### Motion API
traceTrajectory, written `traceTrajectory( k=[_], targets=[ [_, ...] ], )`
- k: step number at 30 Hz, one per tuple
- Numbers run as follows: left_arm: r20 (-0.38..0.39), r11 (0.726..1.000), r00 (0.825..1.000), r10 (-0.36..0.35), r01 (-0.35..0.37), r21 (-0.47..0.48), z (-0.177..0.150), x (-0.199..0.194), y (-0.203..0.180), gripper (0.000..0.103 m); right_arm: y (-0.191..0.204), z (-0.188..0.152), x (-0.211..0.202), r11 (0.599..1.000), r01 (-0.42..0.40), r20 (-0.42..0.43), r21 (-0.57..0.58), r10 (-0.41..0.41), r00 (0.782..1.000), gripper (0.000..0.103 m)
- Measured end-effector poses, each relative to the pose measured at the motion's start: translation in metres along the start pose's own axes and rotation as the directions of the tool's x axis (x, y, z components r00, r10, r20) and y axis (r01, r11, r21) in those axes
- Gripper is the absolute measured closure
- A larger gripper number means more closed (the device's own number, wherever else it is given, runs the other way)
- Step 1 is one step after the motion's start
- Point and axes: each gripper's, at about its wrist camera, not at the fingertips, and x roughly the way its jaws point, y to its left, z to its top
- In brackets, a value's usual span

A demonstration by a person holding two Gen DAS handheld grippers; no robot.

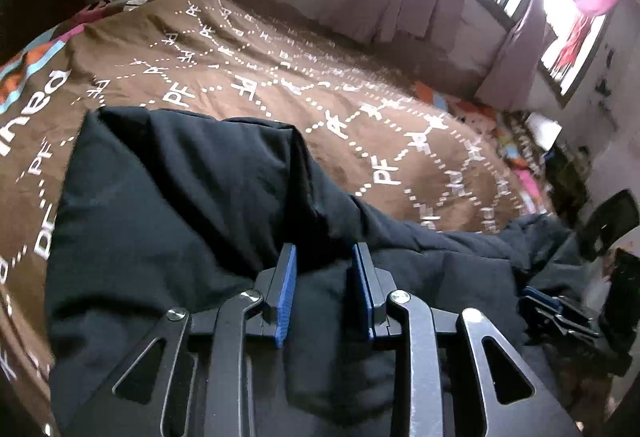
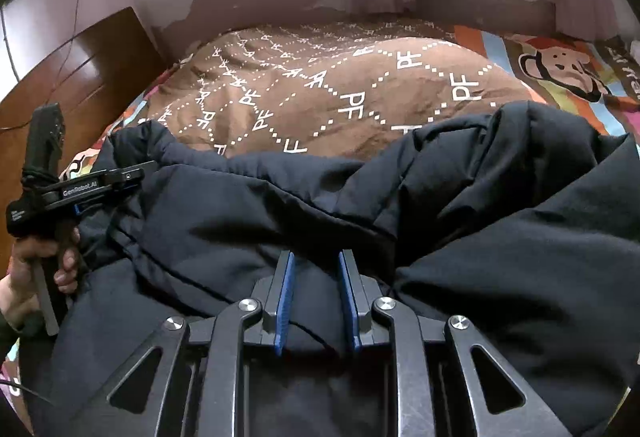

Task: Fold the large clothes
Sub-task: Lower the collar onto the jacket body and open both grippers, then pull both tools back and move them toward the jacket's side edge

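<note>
The dark padded jacket (image 2: 400,237) lies on the bed's brown blanket (image 2: 320,97). The left gripper (image 1: 326,257) pinches a fold of it between its fingers. The right gripper (image 2: 316,261) also has a fold bunched between its narrow fingers.

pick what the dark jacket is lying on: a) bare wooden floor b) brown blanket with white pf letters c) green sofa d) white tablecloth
b, the jacket lies spread over a brown blanket printed with white dotted lines and PF letters, seen in both wrist views.
</note>
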Motion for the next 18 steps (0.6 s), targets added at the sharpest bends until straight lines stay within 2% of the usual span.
traceTrajectory(
  k=[1,3,5,7,9,14,15,17,18],
  targets=[
    [0.009,1.000,1.000,-0.009,0.009,-0.001,-0.004,-0.008,-0.001,0.078,0.000,0.000,-0.005,1.000,-0.006,0.019,0.003,0.006,1.000,0.078],
    [0.024,1.000,1.000,-0.011,0.011,0.025,-0.005,-0.021,-0.004,0.078,0.002,-0.003,-0.018,1.000,-0.013,0.060,0.007,0.012,0.998,0.062],
    [0.049,0.997,0.999,-0.013,0.010,0.070,-0.010,-0.039,-0.016,0.078,0.007,-0.004,-0.033,1.000,-0.011,0.103,0.003,0.011,0.995,0.054],
    [0.071,0.996,0.997,-0.025,0.019,0.090,-0.014,-0.055,-0.027,0.066,0.013,-0.003,-0.047,1.000,-0.009,0.131,-0.010,0.010,0.991,0.054],
    [0.102,0.995,0.994,-0.027,0.018,0.094,-0.018,-0.078,-0.041,0.039,0.021,-0.002,-0.060,1.000,-0.005,0.148,-0.011,0.007,0.989,0.049],
    [0.116,0.992,0.993,-0.011,-0.004,0.126,-0.019,-0.118,-0.072,0.034,0.043,0.001,-0.093,1.000,0.013,0.181,-0.028,-0.007,0.983,0.026],
    [0.117,0.992,0.993,0.000,-0.015,0.129,-0.020,-0.127,-0.078,0.024,0.050,0.002,-0.102,0.999,0.017,0.181,-0.036,-0.010,0.983,0.022],
    [0.138,0.991,0.990,0.019,-0.037,0.127,-0.023,-0.145,-0.086,0.011,0.058,0.001,-0.116,0.998,0.039,0.190,-0.049,-0.029,0.981,0.018],
    [0.166,0.992,0.986,0.026,-0.046,0.120,-0.027,-0.160,-0.090,0.008,0.063,-0.001,-0.127,0.997,0.056,0.203,-0.060,-0.043,0.978,0.013]
  ],
)
